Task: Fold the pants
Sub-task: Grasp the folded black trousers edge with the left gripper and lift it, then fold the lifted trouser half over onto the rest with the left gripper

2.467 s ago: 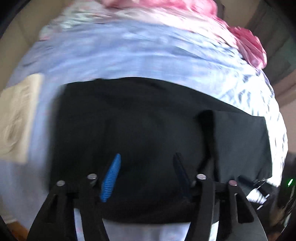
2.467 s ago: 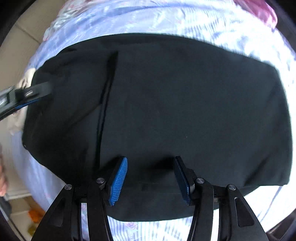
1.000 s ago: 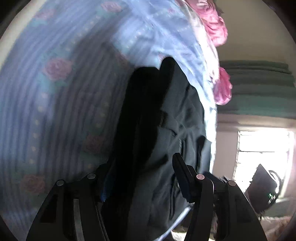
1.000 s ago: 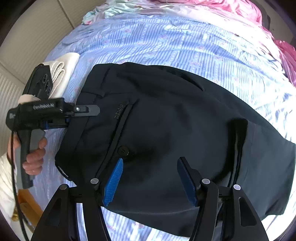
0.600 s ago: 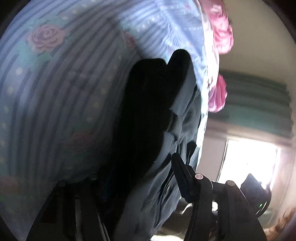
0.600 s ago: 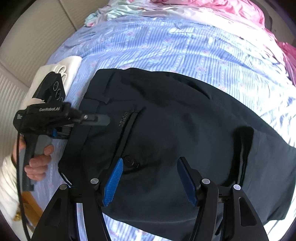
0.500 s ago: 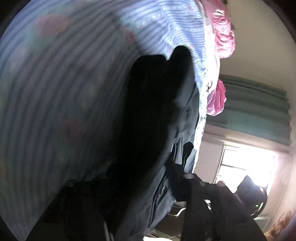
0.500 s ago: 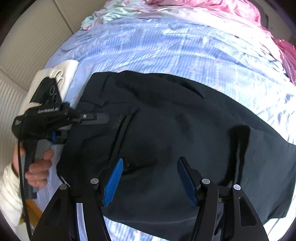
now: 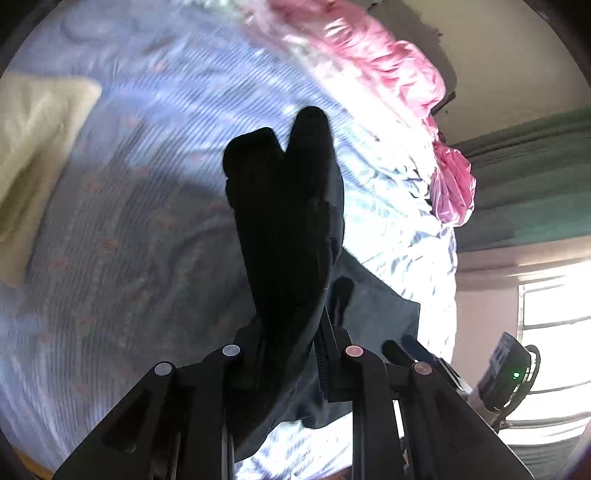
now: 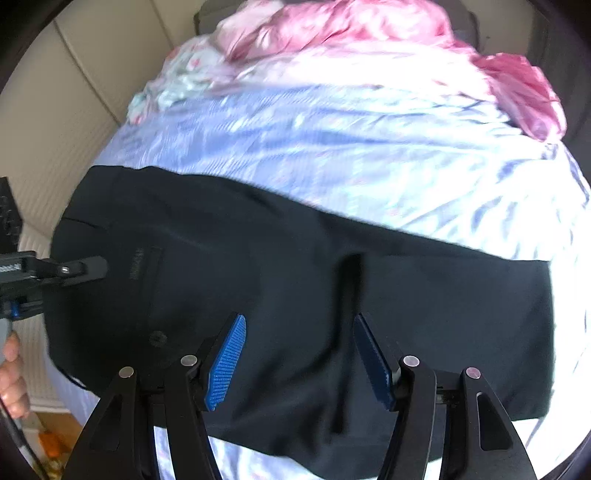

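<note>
We see the folded black cloth pants (image 10: 295, 295) lying flat on the pale blue striped bedsheet (image 10: 332, 147), with a crumpled pink satin quilt (image 10: 332, 26) at the far end of the bed. Our left gripper (image 9: 284, 354) is clamped on the waistband edge, a dark fold of fabric rising between its fingers. Our right gripper (image 10: 299, 354) hovers over the pants' near edge, its blue ribbed pads (image 10: 227, 354) spread apart and holding nothing.

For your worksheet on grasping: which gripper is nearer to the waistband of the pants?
Left. The left gripper is shut on the pants at the waistband end. The right gripper hangs open over the middle of the pants, away from that end.
</note>
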Available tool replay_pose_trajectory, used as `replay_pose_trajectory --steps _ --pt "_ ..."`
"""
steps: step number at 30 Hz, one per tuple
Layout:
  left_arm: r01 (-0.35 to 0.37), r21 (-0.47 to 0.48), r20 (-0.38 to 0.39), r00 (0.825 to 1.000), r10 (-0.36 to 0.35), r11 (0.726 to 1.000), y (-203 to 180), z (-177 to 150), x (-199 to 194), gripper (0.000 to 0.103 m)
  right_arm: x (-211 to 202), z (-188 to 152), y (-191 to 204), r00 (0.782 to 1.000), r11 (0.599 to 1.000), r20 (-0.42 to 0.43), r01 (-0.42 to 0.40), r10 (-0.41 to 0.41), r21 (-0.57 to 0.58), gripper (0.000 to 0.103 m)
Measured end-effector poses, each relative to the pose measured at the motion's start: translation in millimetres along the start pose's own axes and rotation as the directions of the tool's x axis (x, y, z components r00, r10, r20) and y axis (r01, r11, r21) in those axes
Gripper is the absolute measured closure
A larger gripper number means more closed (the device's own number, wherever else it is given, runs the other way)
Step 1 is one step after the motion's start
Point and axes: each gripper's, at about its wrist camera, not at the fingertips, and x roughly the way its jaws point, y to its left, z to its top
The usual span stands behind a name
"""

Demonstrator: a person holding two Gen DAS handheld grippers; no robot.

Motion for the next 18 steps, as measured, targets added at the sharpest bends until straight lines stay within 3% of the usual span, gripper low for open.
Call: replay_pose_trajectory --steps 6,10,18 --pt "-0.018 0.052 0.078 0.997 0.014 0.998 -77 -33 -12 0.082 -55 -4 -59 0.996 0.999 0.087 0.024 -0.026 0.026 0.041" --pt "-0.087 0.085 0.101 0.992 0.078 0.993 -117 -60 -11 0.082 -94 -12 -97 0.989 0.999 0.145 0.023 -0.027 0.034 0.041" --pt "-0.14 0.042 0.108 0.985 0.135 0.989 -204 -99 31 0.082 -135 -27 -171 0.985 0.999 0.174 0.018 -0.024 0.038 0.041"
